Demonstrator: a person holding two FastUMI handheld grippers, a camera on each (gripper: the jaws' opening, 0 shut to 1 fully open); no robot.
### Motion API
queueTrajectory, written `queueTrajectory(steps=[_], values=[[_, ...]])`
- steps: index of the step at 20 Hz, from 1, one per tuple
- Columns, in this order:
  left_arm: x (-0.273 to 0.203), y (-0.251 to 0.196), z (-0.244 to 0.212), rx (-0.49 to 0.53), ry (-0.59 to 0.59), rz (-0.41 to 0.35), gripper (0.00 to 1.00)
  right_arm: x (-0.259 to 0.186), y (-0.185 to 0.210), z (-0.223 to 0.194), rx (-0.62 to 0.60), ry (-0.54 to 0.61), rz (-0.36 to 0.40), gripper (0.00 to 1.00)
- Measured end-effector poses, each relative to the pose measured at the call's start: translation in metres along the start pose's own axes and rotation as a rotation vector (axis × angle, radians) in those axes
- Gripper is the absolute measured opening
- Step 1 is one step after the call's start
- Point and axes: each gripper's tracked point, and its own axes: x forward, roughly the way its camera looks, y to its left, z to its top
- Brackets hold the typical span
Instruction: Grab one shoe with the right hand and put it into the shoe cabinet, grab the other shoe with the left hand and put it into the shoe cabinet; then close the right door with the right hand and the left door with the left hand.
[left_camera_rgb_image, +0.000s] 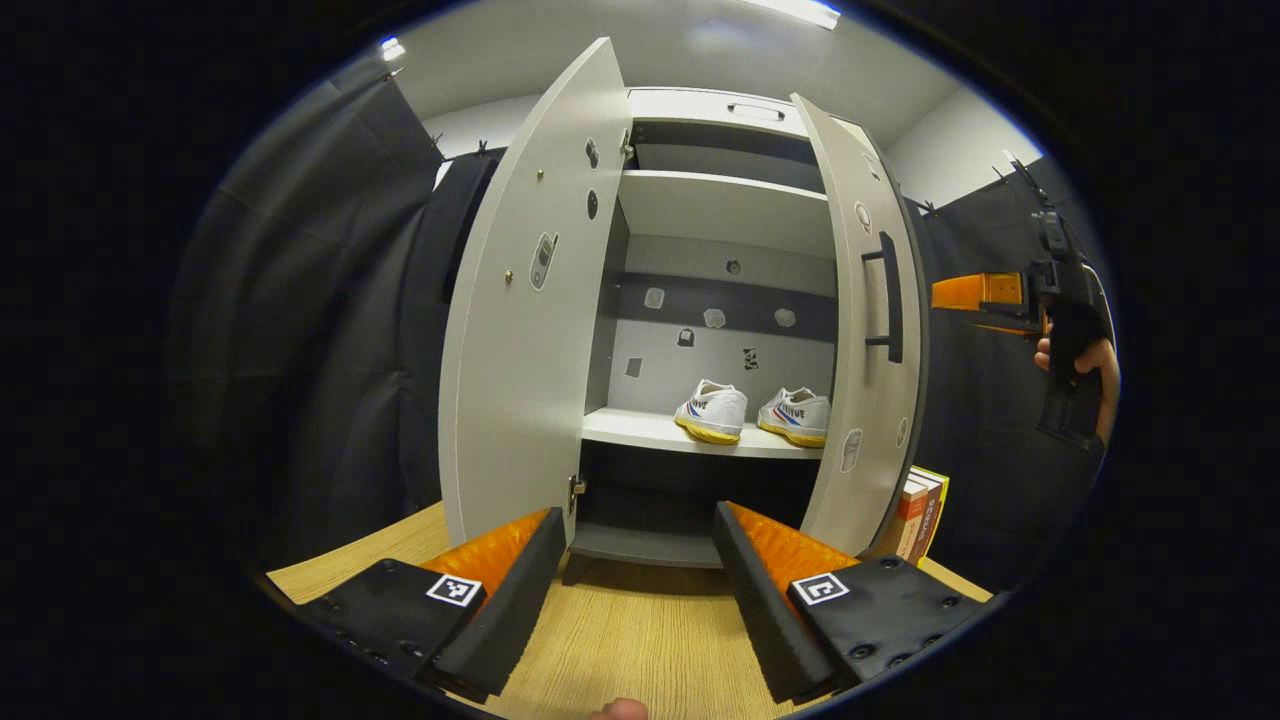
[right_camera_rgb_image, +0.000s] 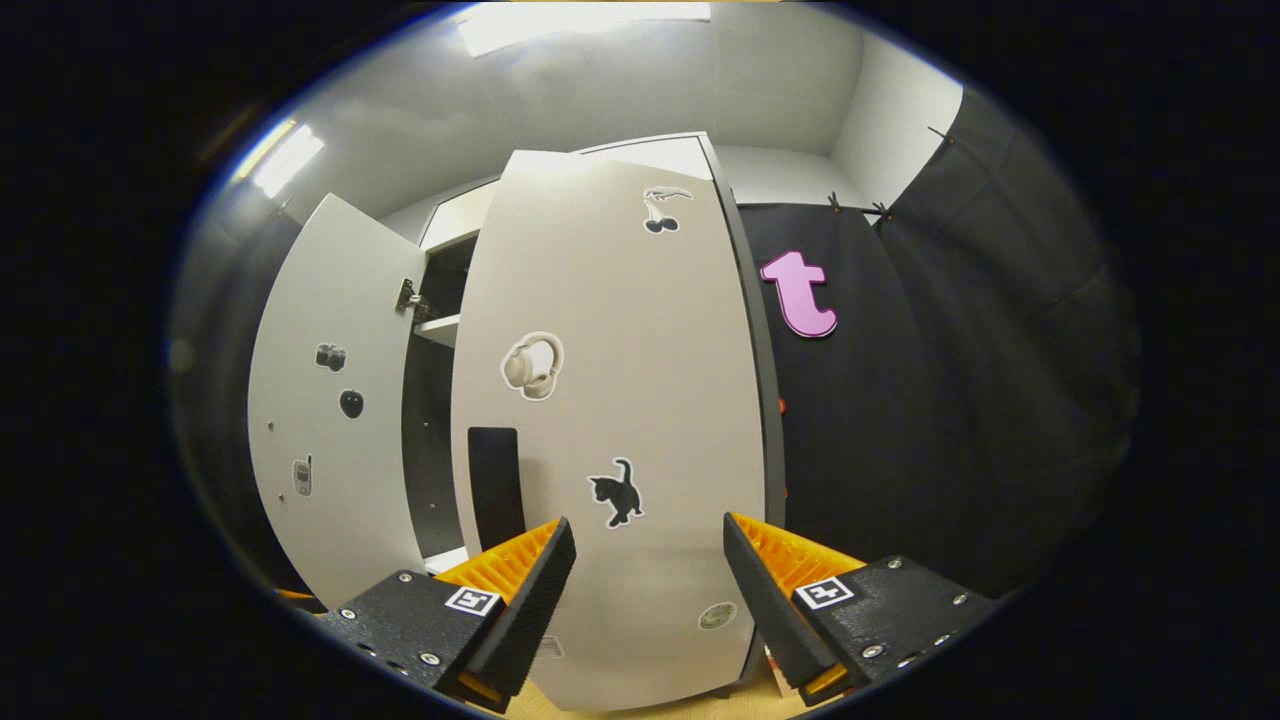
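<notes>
Behind the bench (left_camera_rgb_image: 620, 640), both shoes (left_camera_rgb_image: 712, 411) sit shelved; we press the right gripper (right_camera_rgb_image: 648, 560), fingers apart and empty, flat against the right door (right_camera_rgb_image: 610, 400), keeping the left gripper (left_camera_rgb_image: 640, 560), likewise spread, back.

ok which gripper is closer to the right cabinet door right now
Right. The right gripper faces the right door's outer side at close range, jaws open, not touching. The left gripper sits back over the table, in front of the cabinet opening.

You see two white shoes (left_camera_rgb_image: 755, 412) side by side on a shelf inside the shoe cabinet (left_camera_rgb_image: 725, 210), its left door (left_camera_rgb_image: 530, 300) and right door (left_camera_rgb_image: 865, 330) both open.
</notes>
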Motion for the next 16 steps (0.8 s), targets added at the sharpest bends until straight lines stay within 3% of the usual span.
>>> queueTrajectory(steps=[7, 16], values=[[0.003, 0.001, -0.003, -0.004, 0.006, -0.001, 0.96, 0.018, 0.025, -0.018, -0.011, 0.053, 0.056, 0.92], [0.008, 0.014, -0.003, -0.006, 0.000, 0.029, 0.97, 0.050, 0.023, -0.024, -0.083, 0.068, 0.018, 0.91]])
